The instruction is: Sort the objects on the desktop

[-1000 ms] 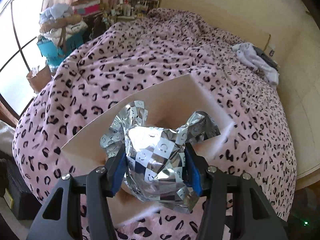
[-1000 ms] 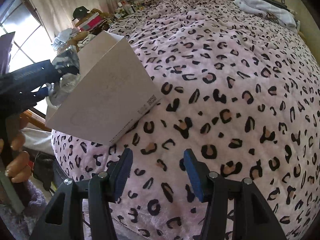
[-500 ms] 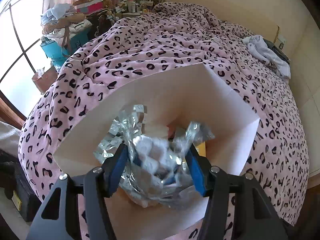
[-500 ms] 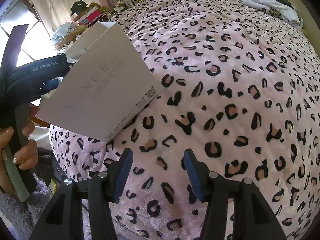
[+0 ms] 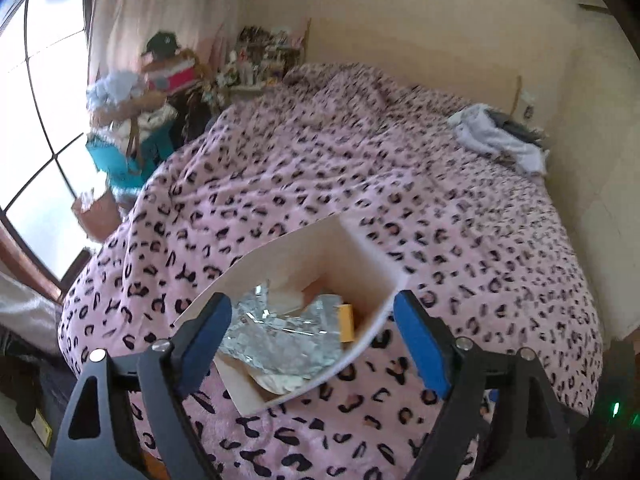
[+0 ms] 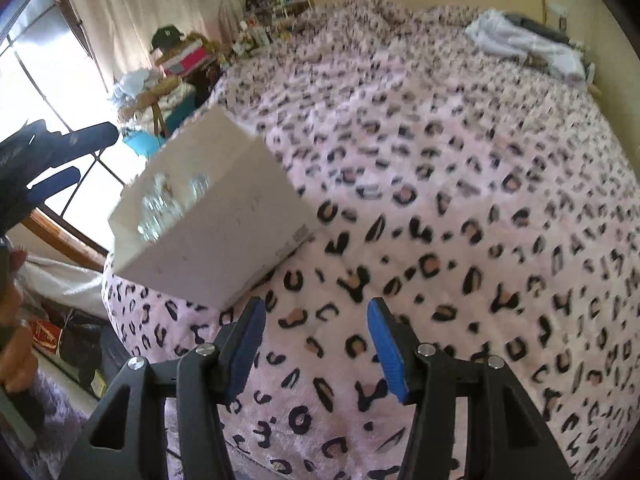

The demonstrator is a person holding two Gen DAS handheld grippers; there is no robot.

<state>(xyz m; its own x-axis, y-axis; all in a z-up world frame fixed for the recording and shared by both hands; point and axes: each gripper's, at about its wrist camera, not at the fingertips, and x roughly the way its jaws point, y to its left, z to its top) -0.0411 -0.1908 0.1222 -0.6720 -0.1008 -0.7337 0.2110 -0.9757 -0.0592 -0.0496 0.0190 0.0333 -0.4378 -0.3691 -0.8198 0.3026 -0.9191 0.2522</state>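
A white cardboard box (image 5: 304,256) (image 6: 224,216) sits on the near corner of the pink leopard-print bed. Inside it lies a crumpled silver foil bag (image 5: 280,336) (image 6: 164,204) beside an orange item (image 5: 346,322). My left gripper (image 5: 316,328) hangs above the box, its jaws opening wide, and nothing is between them; the foil bag lies loose below. From the right wrist view, the left gripper (image 6: 74,154) shows at the left edge, held by a hand. My right gripper (image 6: 316,336) hovers over the blanket to the right of the box, half open and empty.
White and grey clothes (image 5: 500,140) (image 6: 520,40) lie at the bed's far right. Piled bags, boxes and a dark cap (image 5: 160,42) crowd the window side. A cluttered shelf (image 5: 264,56) stands at the far wall. Dark items lie on the floor (image 6: 76,344) below the bed's corner.
My left gripper let go of the foil bag, which now lies in the box, then opened wide and rose away. The right gripper lifted a little and stayed half open.
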